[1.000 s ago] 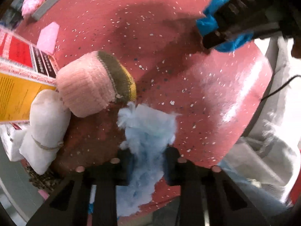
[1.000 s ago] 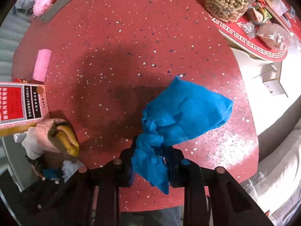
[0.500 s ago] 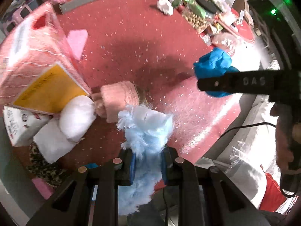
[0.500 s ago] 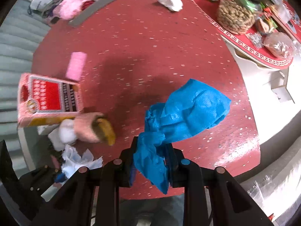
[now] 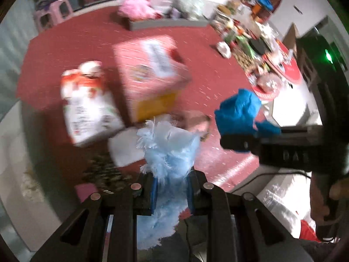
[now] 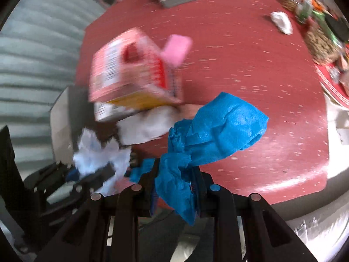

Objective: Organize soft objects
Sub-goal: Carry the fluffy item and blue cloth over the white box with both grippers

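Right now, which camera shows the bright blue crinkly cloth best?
The right wrist view: the bright blue crinkly cloth fills the middle, sharp, pinched in the right tongs. The left wrist view shows it smaller, off to the side, partly behind those tongs.

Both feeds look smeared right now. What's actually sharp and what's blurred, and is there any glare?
Left wrist: pink carton and white bag motion-smeared, light blue fluffy cloth in the jaws fairly crisp. Right wrist: bright blue cloth sharp, carton streaked, white glare along the red table edge. Fisheye bends both.
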Tool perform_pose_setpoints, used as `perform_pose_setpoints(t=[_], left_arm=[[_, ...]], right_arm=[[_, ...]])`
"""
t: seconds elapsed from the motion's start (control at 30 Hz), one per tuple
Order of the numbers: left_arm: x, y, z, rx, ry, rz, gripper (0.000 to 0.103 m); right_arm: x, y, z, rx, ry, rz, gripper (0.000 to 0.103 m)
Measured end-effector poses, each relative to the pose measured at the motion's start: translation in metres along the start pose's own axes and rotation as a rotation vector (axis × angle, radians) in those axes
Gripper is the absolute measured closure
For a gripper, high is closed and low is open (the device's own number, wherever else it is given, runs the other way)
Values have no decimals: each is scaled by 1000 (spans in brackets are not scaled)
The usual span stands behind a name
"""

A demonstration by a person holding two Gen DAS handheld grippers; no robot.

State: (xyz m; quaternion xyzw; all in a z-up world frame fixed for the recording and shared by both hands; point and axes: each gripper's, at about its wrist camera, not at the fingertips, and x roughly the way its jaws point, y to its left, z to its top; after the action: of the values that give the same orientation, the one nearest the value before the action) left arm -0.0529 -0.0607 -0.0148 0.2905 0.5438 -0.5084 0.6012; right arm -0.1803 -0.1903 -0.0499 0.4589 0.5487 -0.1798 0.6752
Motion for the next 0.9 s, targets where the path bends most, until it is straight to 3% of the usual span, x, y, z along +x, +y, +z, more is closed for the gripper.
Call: perform_pose_setpoints(t=[0.5, 0.9], left_arm=[[-57, 107, 19, -228, -178, 108, 80], [-51, 131, 82, -273, -224, 97, 80]], right_arm=[[-1, 128, 31, -209, -8, 33, 76], [-5, 146, 99, -179, -81, -17, 76]])
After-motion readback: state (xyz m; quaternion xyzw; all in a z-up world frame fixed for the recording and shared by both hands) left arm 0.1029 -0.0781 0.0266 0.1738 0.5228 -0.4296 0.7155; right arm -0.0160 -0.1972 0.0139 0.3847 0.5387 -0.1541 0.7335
